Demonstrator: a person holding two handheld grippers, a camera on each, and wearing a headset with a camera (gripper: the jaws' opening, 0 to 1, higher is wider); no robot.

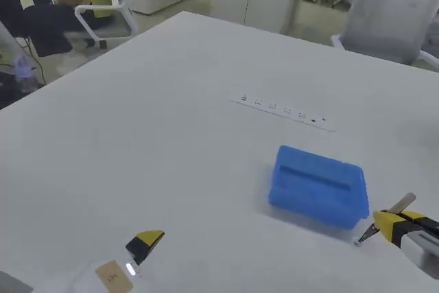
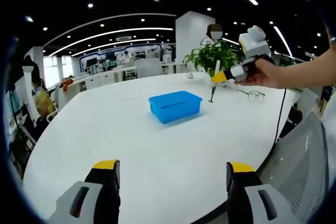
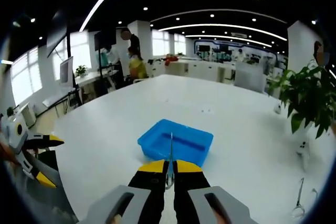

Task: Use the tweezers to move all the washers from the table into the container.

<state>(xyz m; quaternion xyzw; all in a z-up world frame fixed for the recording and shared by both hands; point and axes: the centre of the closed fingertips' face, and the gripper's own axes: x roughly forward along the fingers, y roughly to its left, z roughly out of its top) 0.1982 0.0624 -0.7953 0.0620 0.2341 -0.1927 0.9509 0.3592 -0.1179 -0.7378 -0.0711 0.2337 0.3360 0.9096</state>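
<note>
My right gripper (image 3: 170, 174) is clamped on the tweezers (image 3: 171, 153), tip near the container (image 3: 194, 145); left gripper (image 2: 173, 182) wide, empty. The washers are too small to tell, so progress is unclear

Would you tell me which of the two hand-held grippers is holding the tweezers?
The right hand-held gripper: its jaws are shut on the thin metal tweezers. The left hand-held gripper has its jaws wide apart and holds nothing.
</note>
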